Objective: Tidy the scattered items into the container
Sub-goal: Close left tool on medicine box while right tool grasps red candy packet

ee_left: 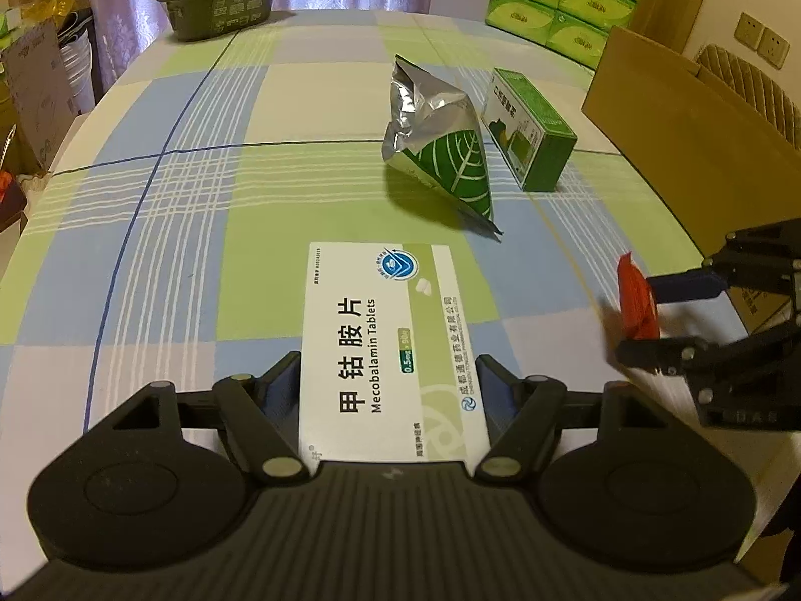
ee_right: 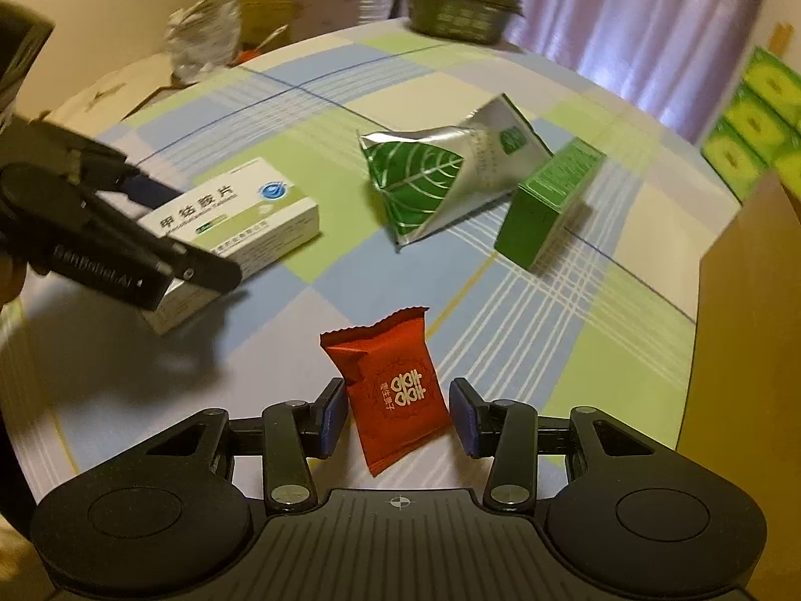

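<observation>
A round table [ee_left: 165, 230] under a checked cloth of blue, green and cream filled most of the room from where I stood, and at its right edge stood the brown cardboard box [ee_left: 666, 125], its wall rising above the tabletop. Out on the cloth, well short of the box, lay a silver pouch with a green leaf print [ee_left: 440, 150], puffed up and leaning, with a small green carton [ee_left: 535, 130] just beside it on the box side. Nearer the person, the left gripper [ee_left: 390, 385] had its fingers closed against the two long sides of a white box of Mecobalamin tablets [ee_left: 385, 345], which looked to be lying flat on the cloth (whether it was lifted at all I could not tell). The right gripper [ee_right: 398, 413] sat with its blue-padded fingers apart, one on each side of a small red sachet [ee_right: 395, 390] with white printing; a gap showed between each pad and the wrapper, and the sachet was near the table's edge, close to the cardboard box.
</observation>
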